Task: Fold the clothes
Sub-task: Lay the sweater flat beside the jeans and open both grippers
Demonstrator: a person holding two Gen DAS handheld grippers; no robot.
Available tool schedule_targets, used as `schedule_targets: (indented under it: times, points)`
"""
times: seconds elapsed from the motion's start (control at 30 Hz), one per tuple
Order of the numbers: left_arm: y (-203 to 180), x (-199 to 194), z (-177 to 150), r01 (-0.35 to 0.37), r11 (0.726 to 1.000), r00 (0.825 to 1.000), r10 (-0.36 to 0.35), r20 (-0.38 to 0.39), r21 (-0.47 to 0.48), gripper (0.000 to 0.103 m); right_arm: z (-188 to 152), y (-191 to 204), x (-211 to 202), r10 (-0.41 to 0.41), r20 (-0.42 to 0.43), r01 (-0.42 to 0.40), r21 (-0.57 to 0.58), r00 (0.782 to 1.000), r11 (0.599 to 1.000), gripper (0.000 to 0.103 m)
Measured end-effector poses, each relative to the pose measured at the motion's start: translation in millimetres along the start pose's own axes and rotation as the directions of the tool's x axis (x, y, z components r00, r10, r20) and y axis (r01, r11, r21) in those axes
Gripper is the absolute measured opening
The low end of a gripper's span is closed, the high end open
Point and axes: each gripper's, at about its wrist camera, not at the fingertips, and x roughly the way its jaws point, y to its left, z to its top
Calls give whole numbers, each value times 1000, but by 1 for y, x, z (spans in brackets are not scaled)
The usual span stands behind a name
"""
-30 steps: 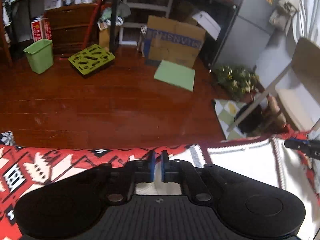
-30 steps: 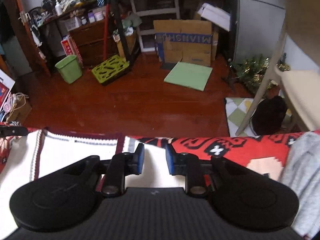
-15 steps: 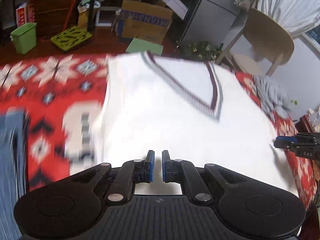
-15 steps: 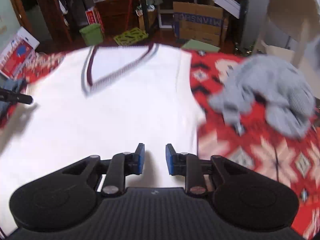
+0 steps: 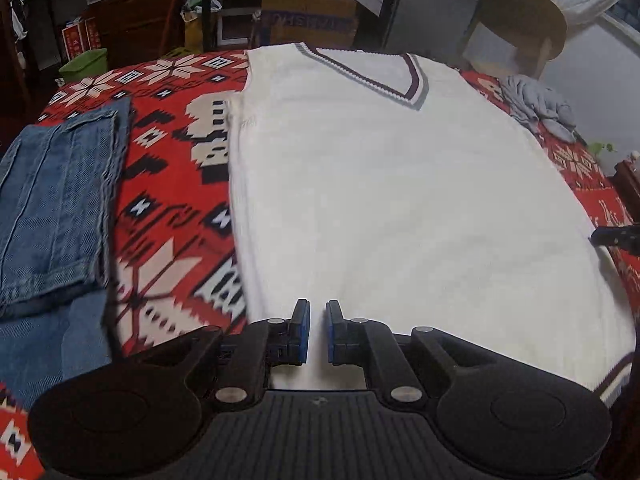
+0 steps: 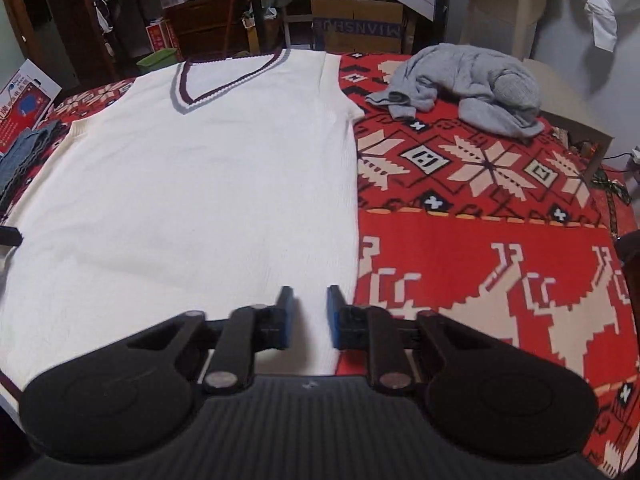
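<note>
Two hand-held grippers hung over the near hem of one white vest [image 5: 400, 200]. The left hand-held gripper [image 5: 317, 330] had its blue pads a narrow slit apart with only white knit showing through the gap; whether any cloth was pinched I could not tell. The right hand-held gripper [image 6: 308, 316] stood plainly apart, a wide gap between its pads, holding nothing. Each sat near a bottom corner of the vest, which I judged a fit stance either for smoothing the hem flat or for taking it up to fold.

The vest itself lay spread flat, face up, V-neck at the far end, on the red patterned cloth [image 6: 480, 260] covering the counter.

Further out I counted three garments in all: the vest in the middle, one flat piece of blue denim [image 5: 52, 200] to its left, well folded by the look of it, and one crumpled grey knit [image 6: 472, 84] lying apart on the right.
</note>
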Motion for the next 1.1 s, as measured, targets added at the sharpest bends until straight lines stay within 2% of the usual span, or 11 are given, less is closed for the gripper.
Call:
schedule_targets:
  times: [0.2, 0.4, 0.73, 0.9, 1.0, 1.1]
  points:
    - [-5, 8, 24, -10, 1000, 999, 11, 42, -20, 8, 50, -1, 24, -19, 76, 19, -3, 997, 1000, 1]
    - [1, 30, 51, -31, 999, 998, 33, 56, -22, 8, 84, -4, 75, -49, 57, 50, -22, 997, 999, 0]
    - [21, 53, 82, -39, 999, 998, 40, 41, -28, 8, 135, -31, 115, -29, 53, 25, 73, 998, 997, 0]
    - [32, 60, 93, -25, 997, 998, 29, 52, -77, 8, 137, -30, 117, -38, 42, 34, 88, 998, 996, 0]
    - [39, 59, 95, -11, 993, 998, 17, 53, -115, 8, 125, -28, 108, -52, 28, 50, 73, 998, 996, 0]
    - [42, 59, 92, -26, 994, 998, 33, 60, -104, 7, 120, -30, 105, -74, 41, 72, 36, 996, 997, 0]
